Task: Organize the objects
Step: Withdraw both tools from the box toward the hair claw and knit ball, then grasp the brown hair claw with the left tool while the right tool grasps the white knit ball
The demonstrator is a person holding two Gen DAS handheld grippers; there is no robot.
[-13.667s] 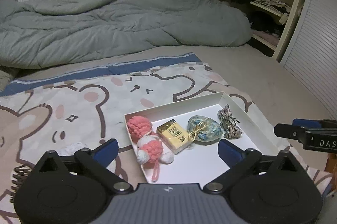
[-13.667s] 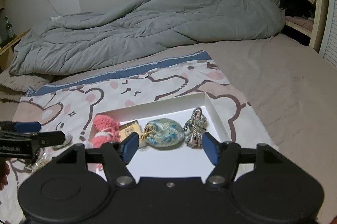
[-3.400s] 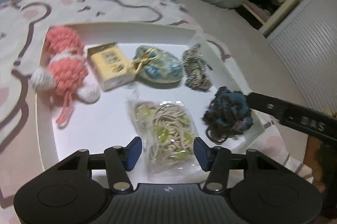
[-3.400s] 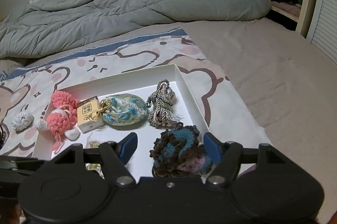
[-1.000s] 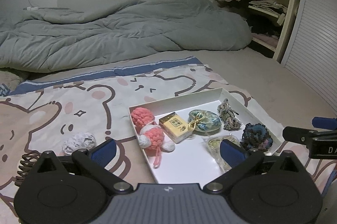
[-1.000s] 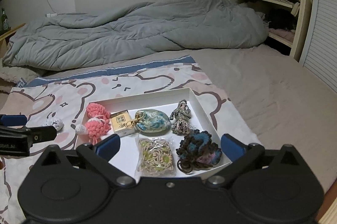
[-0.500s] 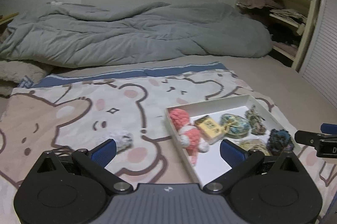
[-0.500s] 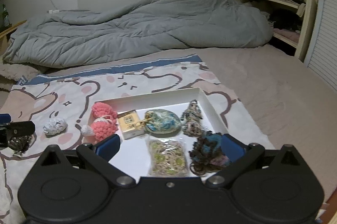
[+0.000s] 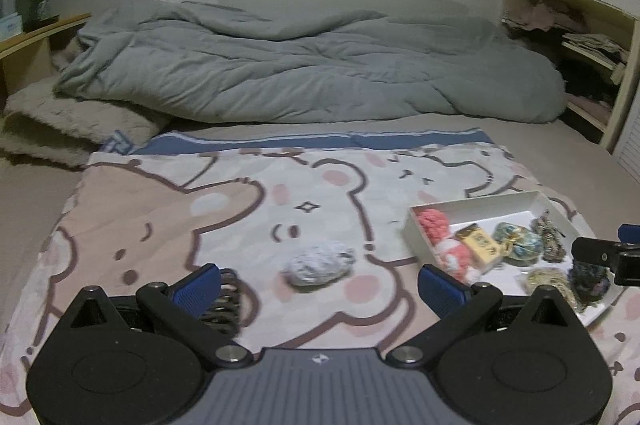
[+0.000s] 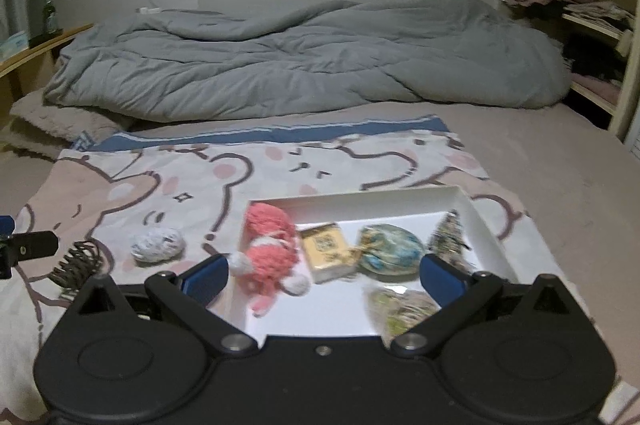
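Blue pads of the left gripper point(image 9: 318, 283) are spread wide and hold nothing; the right gripper point(image 10: 324, 275) is likewise parted and empty. Between the left fingers, on the blanket point(image 9: 240, 209), a grey-white ball point(image 9: 318, 267) lies, with a dark coil point(image 9: 224, 295) beside the left pad. Both lie left of the tray point(image 9: 472, 207), apart from it. The ball is judged soft, light and compressible, best pinched across its middle. The coil looks springy and may slip; a grasp across its loops is suggested.
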